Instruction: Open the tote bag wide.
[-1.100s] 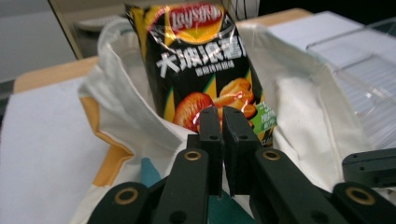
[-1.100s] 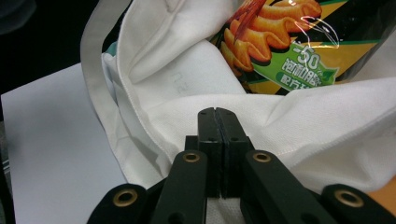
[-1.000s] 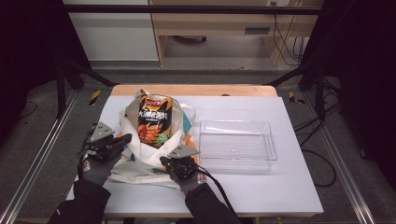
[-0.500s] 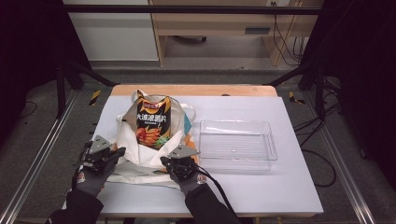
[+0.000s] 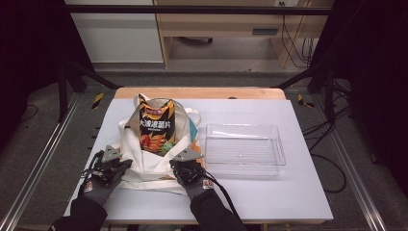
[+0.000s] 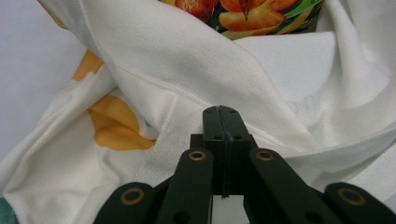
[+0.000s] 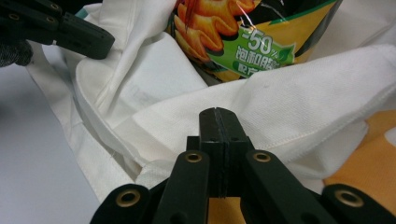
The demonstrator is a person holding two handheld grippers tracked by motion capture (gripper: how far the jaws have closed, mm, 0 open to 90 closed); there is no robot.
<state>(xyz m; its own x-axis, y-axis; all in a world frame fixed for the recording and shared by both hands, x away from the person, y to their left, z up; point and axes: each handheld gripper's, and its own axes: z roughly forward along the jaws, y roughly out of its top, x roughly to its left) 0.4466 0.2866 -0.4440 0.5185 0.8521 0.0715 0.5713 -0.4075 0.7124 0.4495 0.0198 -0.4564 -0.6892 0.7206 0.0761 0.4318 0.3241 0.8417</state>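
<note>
Both claws, left claw (image 5: 117, 165) and right claw (image 5: 181, 166), are pressed together at the near edge of the white canvas tote bag (image 5: 144, 166) lying on the white bench (image 5: 288, 192). The black-and-orange foil crisp packet (image 5: 156, 126) sits half inside the bag's mouth. Risk: any pull on loose fabric may drag the packet out, since nothing restrains it.

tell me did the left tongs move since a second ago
Yes. In the high view the left tongs have dropped toward the table's near edge, drawing further from the chip bag in the tote bag.

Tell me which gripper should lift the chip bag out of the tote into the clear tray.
Right, probably. The right gripper sits between the chip bag and the clear tray; the left gripper is at the tote's far side. Both are shut, so it must open first.
</note>
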